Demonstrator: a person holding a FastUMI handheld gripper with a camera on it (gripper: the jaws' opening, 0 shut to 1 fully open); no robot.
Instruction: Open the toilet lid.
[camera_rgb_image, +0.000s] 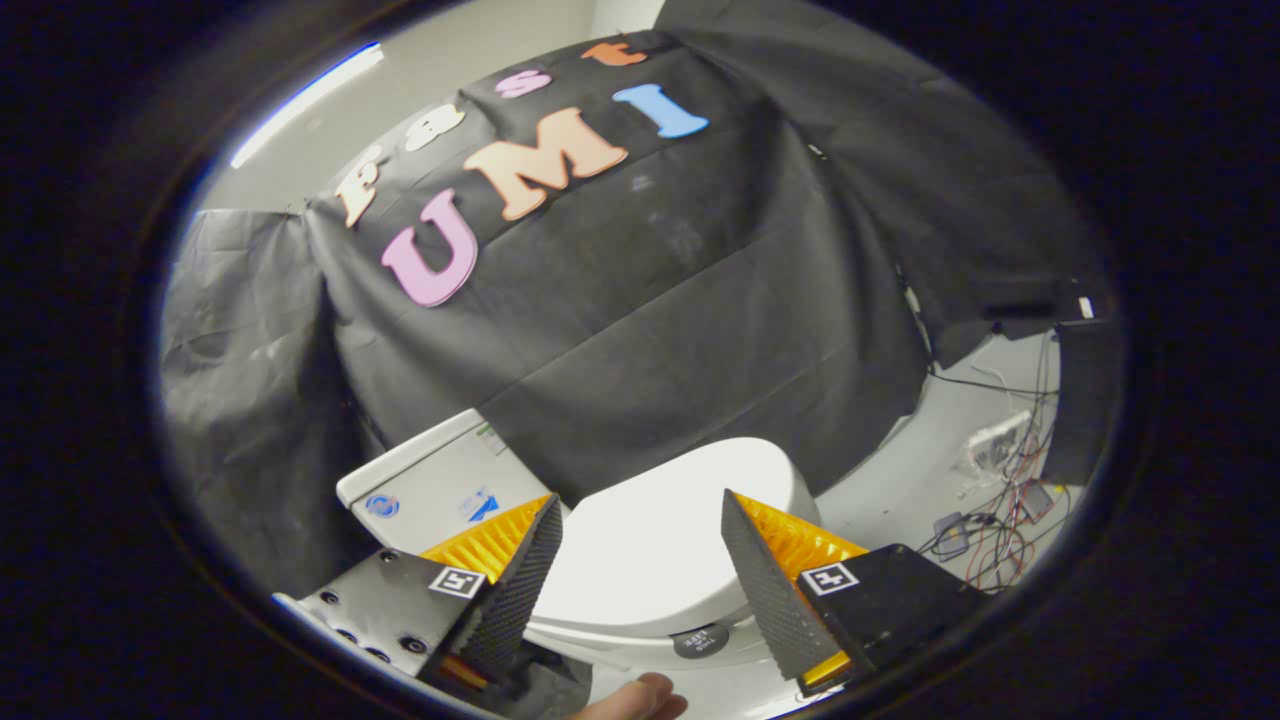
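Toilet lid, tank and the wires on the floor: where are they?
Toilet lid (650, 540): gripper view, middle of its top.
Tank (440, 480): gripper view, its lid.
Wires (990, 540): gripper view, the floor tangle.

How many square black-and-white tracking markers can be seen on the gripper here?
2. One square black-and-white marker sits behind the left finger, the other marker behind the right finger; the open gripper frames the closed white toilet lid.

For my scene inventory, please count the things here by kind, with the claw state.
Toilet lid, white, between the claw fingers: 1
Toilet tank: 1
Cable tangle on floor: 1
Round sticker: 1
Claw, open: 1
Total: 5
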